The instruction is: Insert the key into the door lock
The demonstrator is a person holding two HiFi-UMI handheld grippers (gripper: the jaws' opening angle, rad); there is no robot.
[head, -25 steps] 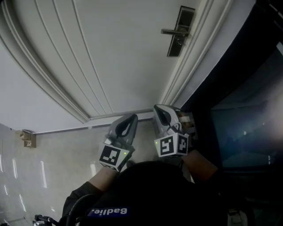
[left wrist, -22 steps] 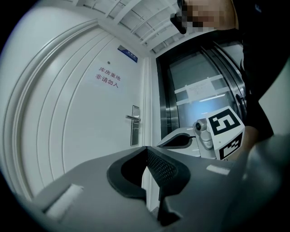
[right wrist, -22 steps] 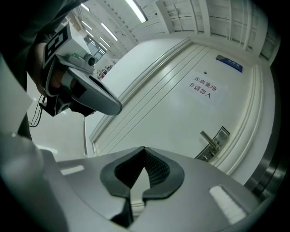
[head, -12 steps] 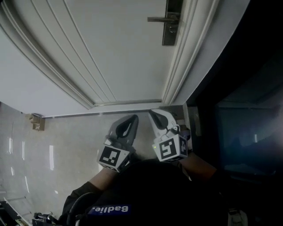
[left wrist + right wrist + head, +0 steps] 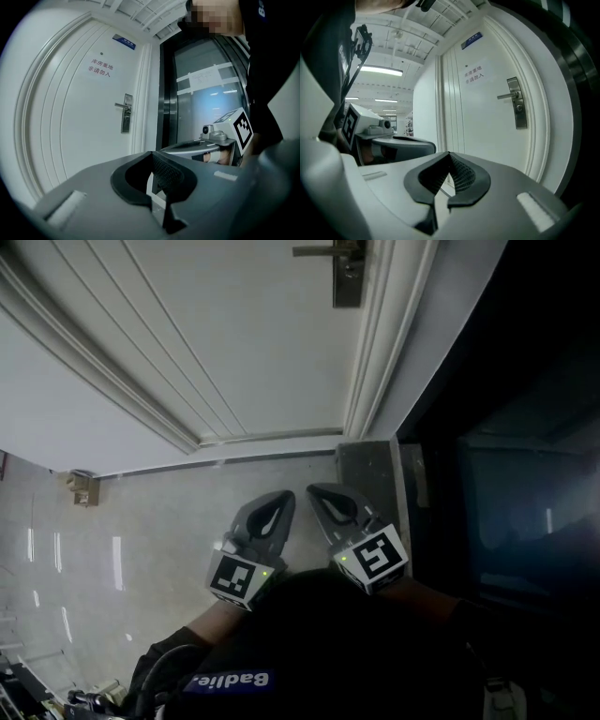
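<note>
Left gripper (image 5: 282, 498) and right gripper (image 5: 317, 491) sit side by side at 6 o'clock, fingers of both pressed together, pinching nothing. Door lock (image 5: 348, 276) at 12 o'clock on white door (image 5: 234, 343), well apart from both.

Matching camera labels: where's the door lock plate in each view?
Head view: lock plate at the top edge, right of centre.
Left gripper view: lock plate left of centre, about mid-height.
Right gripper view: lock plate right of centre, about mid-height.
Shared landmark: the white door frame runs just beside the plate in all three.
</note>
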